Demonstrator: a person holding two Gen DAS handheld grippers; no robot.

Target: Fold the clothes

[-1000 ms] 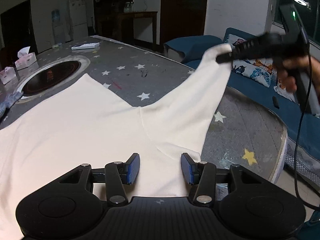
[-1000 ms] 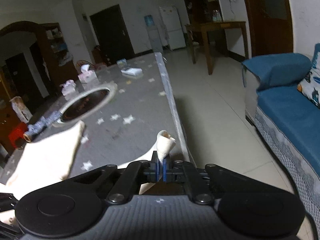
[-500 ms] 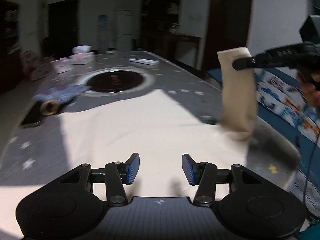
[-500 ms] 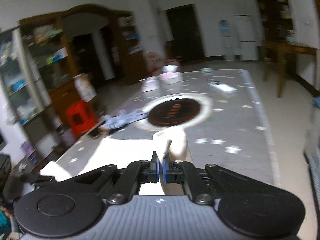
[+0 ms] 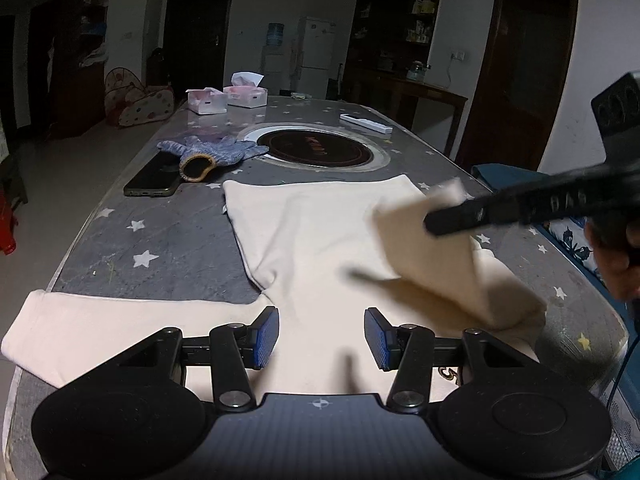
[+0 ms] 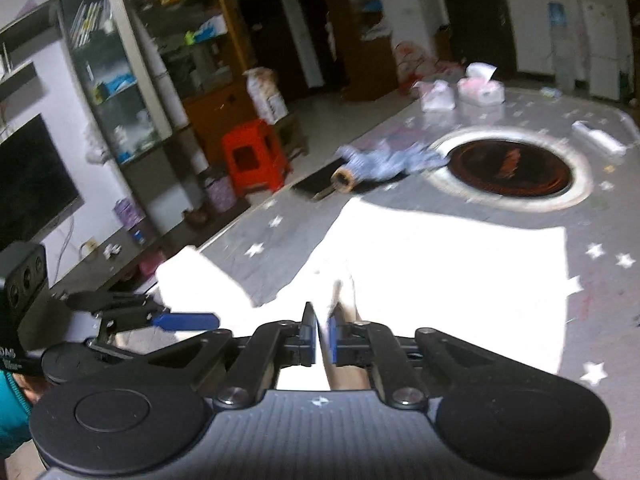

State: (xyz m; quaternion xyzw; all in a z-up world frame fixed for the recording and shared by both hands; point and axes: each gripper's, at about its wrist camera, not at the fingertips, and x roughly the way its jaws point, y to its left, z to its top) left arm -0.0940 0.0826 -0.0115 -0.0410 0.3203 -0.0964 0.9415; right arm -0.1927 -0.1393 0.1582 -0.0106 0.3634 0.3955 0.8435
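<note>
In the left wrist view we see the whole cream shirt (image 5: 320, 248) lying flat on the grey star bench (image 5: 172, 248); one sleeve (image 5: 120, 324) lies out flat to the left, near the bench edge; the other sleeve (image 5: 432, 240) is lifted off the bench on the right and bent over the body of the shirt; our right gripper (image 5: 430, 226) holds it by the cuff. Only this view shows how the lifted sleeve hangs and folds. Our left gripper (image 5: 321, 338) floats just above the near part of the shirt; its jaws are wide and hold nothing.

The right wrist view is blurry and the shirt (image 6: 440, 272) looks bright white there; but it shows the right gripper (image 6: 322, 338) up close; its jaws are almost together and pinch a bit of cream cloth between the blue pads (image 6: 332, 336). This view also shows the left gripper (image 6: 184, 321) from the side, low on the left, and a red stool (image 6: 254, 156) on the floor past the bench.

The shirt's long way runs from us toward the round dark plate (image 5: 318, 148) set in the bench; the far hem stops just before it.

A blue knit glove (image 5: 208, 152) lies beside a phone (image 5: 154, 176), far left of the shirt; two tissue boxes (image 5: 226, 98) sit at the far end; a white remote (image 5: 366, 123) lies past the plate. None of these touch the shirt.
</note>
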